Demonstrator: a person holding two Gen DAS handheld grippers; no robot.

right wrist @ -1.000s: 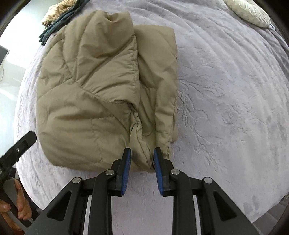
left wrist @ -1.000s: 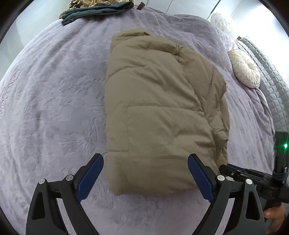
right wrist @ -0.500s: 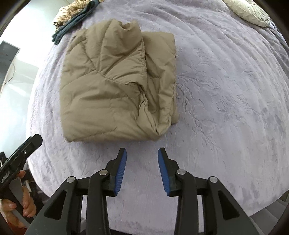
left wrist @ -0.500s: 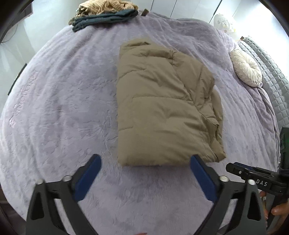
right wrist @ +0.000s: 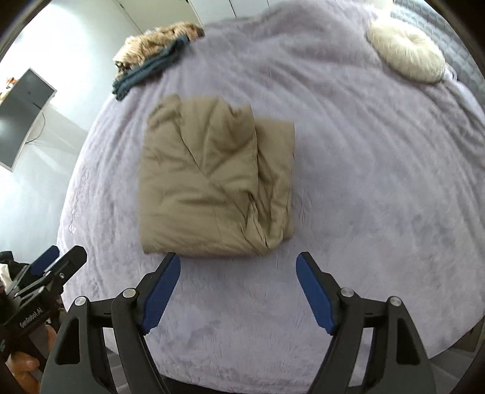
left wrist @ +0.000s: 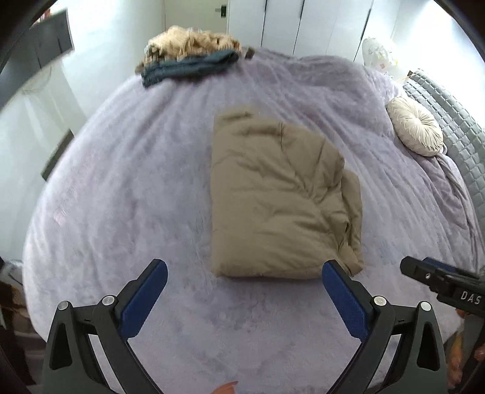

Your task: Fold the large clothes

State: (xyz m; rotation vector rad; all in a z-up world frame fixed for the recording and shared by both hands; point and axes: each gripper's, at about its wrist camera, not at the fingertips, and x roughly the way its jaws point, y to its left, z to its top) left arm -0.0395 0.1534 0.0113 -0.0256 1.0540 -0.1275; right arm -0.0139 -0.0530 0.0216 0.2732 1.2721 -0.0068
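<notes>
A tan puffer jacket [left wrist: 279, 197] lies folded into a thick rectangle in the middle of the lilac bedspread [left wrist: 121, 181]. The same folded jacket [right wrist: 212, 188] fills the centre of the right wrist view. My left gripper [left wrist: 244, 272] hangs above the bed on the near side of the jacket, jaws wide and empty. My right gripper [right wrist: 238, 260] is also raised off the near edge of the jacket; its jaws are opening and nothing is between them. Each gripper shows at the edge of the other's view.
A pile of folded clothes [left wrist: 188, 57], tan over dark teal, sits at the far edge of the bed. A round cream cushion [left wrist: 415, 127] lies by the grey quilted headboard [left wrist: 454, 121]. White wardrobe doors [left wrist: 303, 24] stand behind. A dark monitor [right wrist: 21, 118] is at left.
The right gripper has let go of the jacket's near corner and spread its jaws. Both grippers have lifted and drawn back, so the jacket looks smaller and farther away.
</notes>
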